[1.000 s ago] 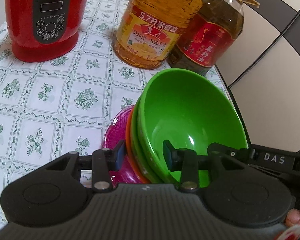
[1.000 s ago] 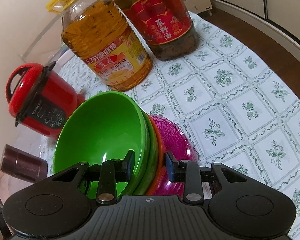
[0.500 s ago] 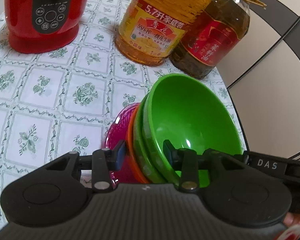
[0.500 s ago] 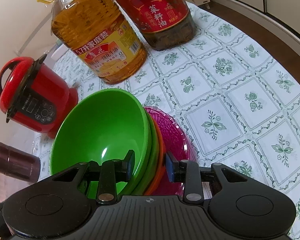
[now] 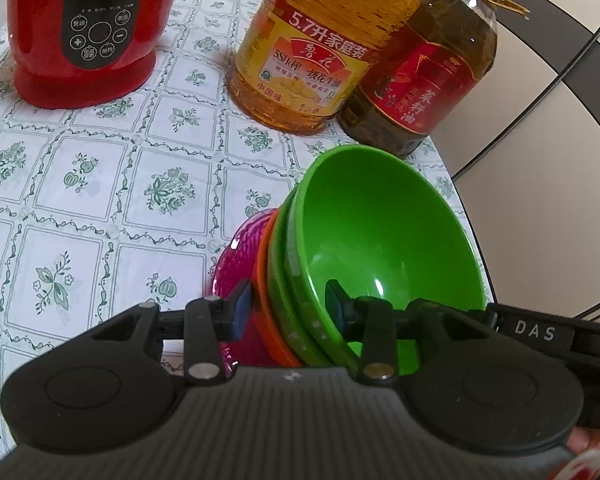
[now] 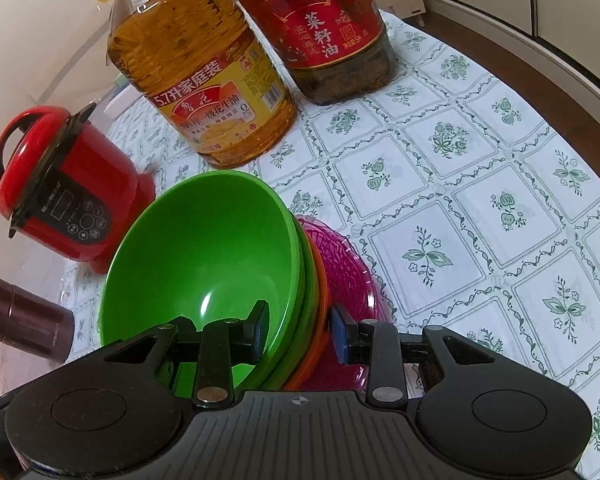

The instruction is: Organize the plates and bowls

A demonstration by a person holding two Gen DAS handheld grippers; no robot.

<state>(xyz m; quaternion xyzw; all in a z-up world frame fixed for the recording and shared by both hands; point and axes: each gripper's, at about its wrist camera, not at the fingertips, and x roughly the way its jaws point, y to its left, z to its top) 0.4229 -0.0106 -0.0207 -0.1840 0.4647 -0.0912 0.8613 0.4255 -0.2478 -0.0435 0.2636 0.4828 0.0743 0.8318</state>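
Both grippers tip steeply down over the counter (image 5: 100, 184), each clamped from its own side on one nested stack. The left gripper (image 5: 288, 312) has one finger inside the top green bowl (image 5: 384, 240) and the other outside the stack's rims; the right gripper (image 6: 298, 328) grips likewise, fingers narrowly parted around the rims. The stack is tilted on edge: two green bowls, an orange bowl (image 5: 264, 280) and a ribbed magenta plate (image 6: 340, 272). It sits near two oil jugs (image 5: 312, 52) and a red cooker (image 5: 88, 28). The stack's bottom is hidden behind the gripper bodies, so I cannot tell if it rests on the counter.
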